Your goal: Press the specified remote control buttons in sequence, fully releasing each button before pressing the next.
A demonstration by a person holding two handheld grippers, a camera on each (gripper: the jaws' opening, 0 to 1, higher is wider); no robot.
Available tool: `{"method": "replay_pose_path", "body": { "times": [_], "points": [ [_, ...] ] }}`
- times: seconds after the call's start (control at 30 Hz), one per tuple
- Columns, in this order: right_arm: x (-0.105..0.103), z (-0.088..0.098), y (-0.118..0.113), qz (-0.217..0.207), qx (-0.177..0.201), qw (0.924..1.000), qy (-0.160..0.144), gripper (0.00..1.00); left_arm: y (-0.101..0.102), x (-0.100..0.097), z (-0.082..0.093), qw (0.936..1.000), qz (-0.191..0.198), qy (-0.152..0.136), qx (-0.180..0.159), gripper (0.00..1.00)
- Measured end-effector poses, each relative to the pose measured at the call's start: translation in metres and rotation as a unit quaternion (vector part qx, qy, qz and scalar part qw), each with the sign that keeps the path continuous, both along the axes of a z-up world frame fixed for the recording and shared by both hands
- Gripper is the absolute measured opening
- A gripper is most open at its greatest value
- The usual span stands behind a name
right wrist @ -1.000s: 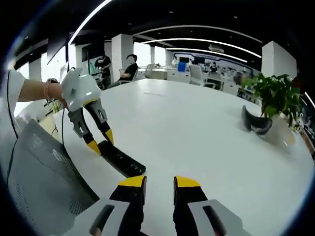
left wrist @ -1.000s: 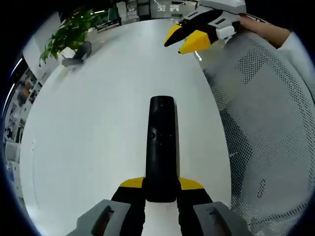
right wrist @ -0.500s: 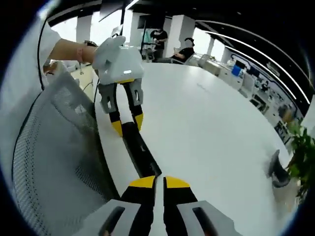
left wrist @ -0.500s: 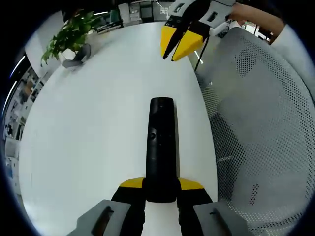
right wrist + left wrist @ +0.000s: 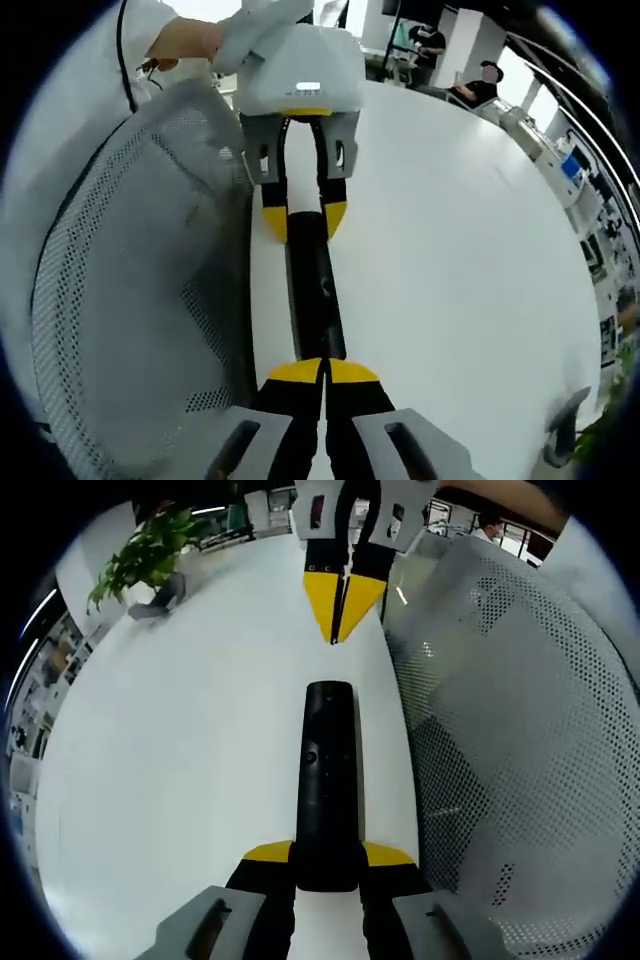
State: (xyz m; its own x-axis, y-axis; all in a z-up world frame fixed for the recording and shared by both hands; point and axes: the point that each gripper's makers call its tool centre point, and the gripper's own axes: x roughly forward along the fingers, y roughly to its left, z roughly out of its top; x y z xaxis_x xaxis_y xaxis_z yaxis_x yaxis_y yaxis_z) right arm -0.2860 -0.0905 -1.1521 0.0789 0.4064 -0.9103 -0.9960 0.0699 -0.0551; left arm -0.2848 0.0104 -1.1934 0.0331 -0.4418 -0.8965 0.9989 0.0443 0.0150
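Note:
A black remote control (image 5: 328, 780) lies lengthwise on the white table (image 5: 180, 730) close to its edge. My left gripper (image 5: 328, 855) is shut on the remote's near end, with a yellow jaw on each side. My right gripper (image 5: 340, 632) comes in from the top, shut, with its yellow tips pointing at the remote's far end and a small gap left between. In the right gripper view my own right gripper (image 5: 323, 368) is shut just over the end of the remote (image 5: 315, 285), and the left gripper (image 5: 305, 220) clamps the other end.
A grey mesh chair back (image 5: 500, 730) stands tight against the table edge beside the remote, also in the right gripper view (image 5: 130, 280). A potted plant (image 5: 140, 555) and a dark object sit at the table's far side. People sit in the background (image 5: 470, 85).
The right gripper has swung in from the side, lined up with the remote's long axis and come closer to its end; its jaws went from slightly apart to shut. The left gripper kept its hold.

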Motion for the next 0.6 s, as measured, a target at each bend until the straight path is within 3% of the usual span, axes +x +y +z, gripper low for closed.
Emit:
{"method": "replay_pose_path", "body": {
  "times": [0.43, 0.6],
  "points": [
    [0.003, -0.028, 0.001, 0.024, -0.037, 0.9984, 0.034, 0.00, -0.001, 0.000, -0.001, 0.9999, 0.007, 0.002, -0.011, 0.23],
    [0.004, -0.029, 0.004, 0.019, -0.033, 0.9987, 0.034, 0.00, -0.001, 0.001, -0.001, 0.9998, 0.011, 0.003, -0.014, 0.23]
  ]
}}
